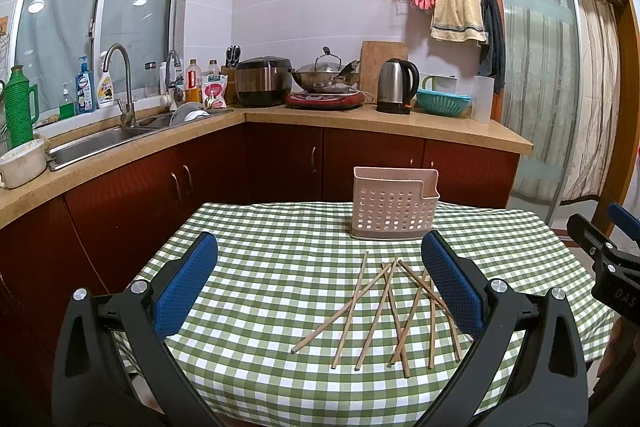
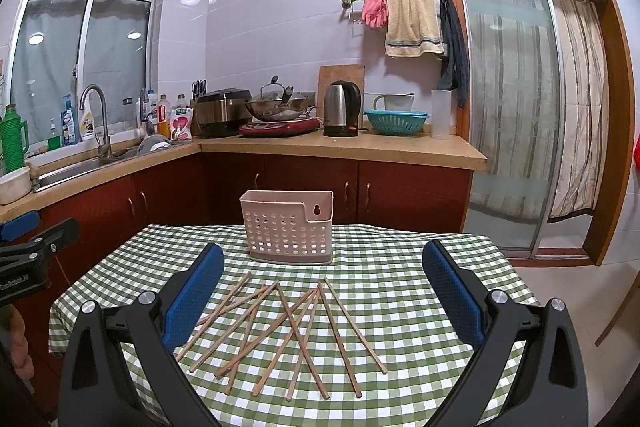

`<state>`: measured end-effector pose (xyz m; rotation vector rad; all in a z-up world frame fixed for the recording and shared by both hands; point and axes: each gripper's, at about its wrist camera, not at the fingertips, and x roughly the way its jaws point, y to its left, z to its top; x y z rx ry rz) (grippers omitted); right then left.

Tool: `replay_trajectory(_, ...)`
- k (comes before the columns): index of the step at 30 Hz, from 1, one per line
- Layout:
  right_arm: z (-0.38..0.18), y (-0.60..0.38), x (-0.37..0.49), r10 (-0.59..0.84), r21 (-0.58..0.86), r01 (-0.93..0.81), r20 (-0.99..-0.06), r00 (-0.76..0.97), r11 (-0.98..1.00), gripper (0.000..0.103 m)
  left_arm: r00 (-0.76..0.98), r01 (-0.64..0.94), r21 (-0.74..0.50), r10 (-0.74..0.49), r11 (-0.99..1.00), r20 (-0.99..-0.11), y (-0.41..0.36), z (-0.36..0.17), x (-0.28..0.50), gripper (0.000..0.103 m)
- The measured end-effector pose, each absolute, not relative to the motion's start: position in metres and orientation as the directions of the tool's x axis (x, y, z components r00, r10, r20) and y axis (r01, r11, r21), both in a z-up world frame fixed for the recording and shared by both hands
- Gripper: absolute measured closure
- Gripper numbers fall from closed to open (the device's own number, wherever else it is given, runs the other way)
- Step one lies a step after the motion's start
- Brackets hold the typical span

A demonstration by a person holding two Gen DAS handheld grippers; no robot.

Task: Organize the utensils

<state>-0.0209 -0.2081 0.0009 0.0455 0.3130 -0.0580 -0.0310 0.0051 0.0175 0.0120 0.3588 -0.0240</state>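
- The left gripper (image 1: 320, 267) hangs over the near left part of the table (image 1: 248, 251), its blue-padded fingers (image 1: 188, 283) spread wide with nothing between them.
- The right gripper (image 2: 324, 279) hangs over the near middle of the table, spread just as wide and holding nothing.
- The chopsticks (image 2: 288, 331) lie loose on the green checked tablecloth (image 2: 400, 267) in a crossed scatter, several overlapping, near the front of the table.
- In the left wrist view the chopsticks (image 1: 384, 311) sit toward the right finger, which hides part of the pile.
- A pink holder (image 2: 287, 227) with rows of holes stands upright at the far side of the table, just beyond the chopsticks and apart from them.
- Its inside cannot be seen from either view.
- Behind the table runs a counter (image 1: 360, 125) with a kettle (image 1: 396, 85), a wok (image 1: 324, 73) and a sink (image 1: 100, 143) at the far left.
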Motion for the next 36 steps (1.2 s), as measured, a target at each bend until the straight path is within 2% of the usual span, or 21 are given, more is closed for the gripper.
replay_trajectory(8, -0.021, -0.214, -0.008, -0.027, 0.043, 0.044, -0.333, 0.943, 0.998, 0.006, 0.914, 0.033, 0.004, -0.028, 0.999, -0.405, 0.01, -0.009, -0.006, 0.004)
replay_trajectory(20, -0.138, -0.241, 0.034, 0.001, 0.028, 0.017, -0.547, 0.837, 0.999, 0.007, 0.818, 0.03, 0.043, 0.0, 0.999, -0.575, 0.021, -0.107, 0.061, 0.004)
replay_trajectory(27, -0.161, -0.241, 0.042, 0.048, 0.042, -0.029, -0.579, 0.814, 0.999, 0.009, 0.794, 0.042, 0.086, 0.019, 0.995, -0.608, 0.021, -0.142, 0.078, 0.004)
replay_trajectory(28, -0.163, -0.241, 0.043, 0.058, 0.047, -0.037, -0.582, 0.811, 0.998, 0.013, 0.791, 0.045, 0.09, 0.019, 0.995, -0.611, 0.021, -0.145, 0.08, 0.005)
replay_trajectory(31, -0.171, -0.239, 0.047, 0.084, 0.057, -0.062, -0.597, 0.798, 0.996, 0.044, 0.789, 0.055, 0.099, 0.017, 0.994, -0.614, 0.021, -0.151, 0.084, 0.006)
replay_trajectory(36, -0.179, -0.236, 0.047, 0.131, 0.081, -0.103, -0.596, 0.792, 0.991, 0.049, 0.79, 0.071, 0.112, 0.013, 0.991, -0.614, 0.018, -0.156, 0.086, 0.012)
